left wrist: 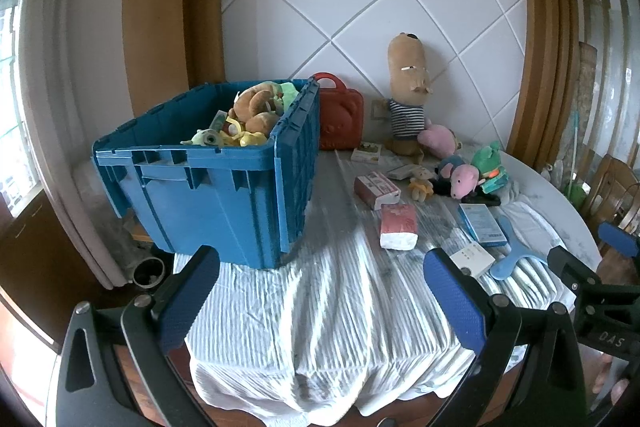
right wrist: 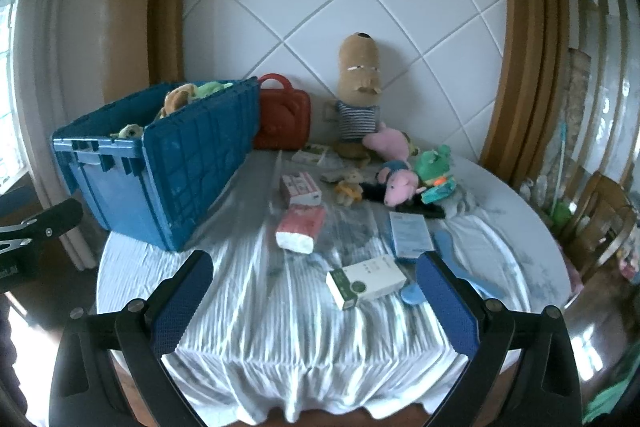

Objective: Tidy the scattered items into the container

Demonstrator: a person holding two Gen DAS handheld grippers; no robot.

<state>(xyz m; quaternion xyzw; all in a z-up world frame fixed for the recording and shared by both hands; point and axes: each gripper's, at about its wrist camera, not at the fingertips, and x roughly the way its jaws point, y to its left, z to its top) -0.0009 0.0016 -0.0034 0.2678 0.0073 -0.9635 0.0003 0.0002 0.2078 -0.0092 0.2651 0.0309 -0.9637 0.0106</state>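
1. Your left gripper (left wrist: pixel 324 287) is spread wide with nothing between its fingers, held above the near edge of the surface (left wrist: pixel 320 327), just in front of the bin (left wrist: pixel 224 203).
2. Your right gripper (right wrist: pixel 316 291) is likewise spread and empty, over the draped cloth (right wrist: pixel 280 327); the white box (right wrist: pixel 366 281) lies just beyond, near its right finger.
3. The bin sits at the left of the surface, already heaped with plush toys (left wrist: pixel 256 111).
4. Loose items on the cloth to the right of the bin: tissue pack (left wrist: pixel 399 227), red-and-white box (left wrist: pixel 376 189), blue box (left wrist: pixel 482 225), blue paddle (left wrist: pixel 512 257), pink pig (left wrist: pixel 464 181), green plush (left wrist: pixel 490 163), small yellow toy (left wrist: pixel 422 185).
5. At the wall: striped-shirt plush (left wrist: pixel 408 95) upright, red case (left wrist: pixel 340 123) just behind the bin.
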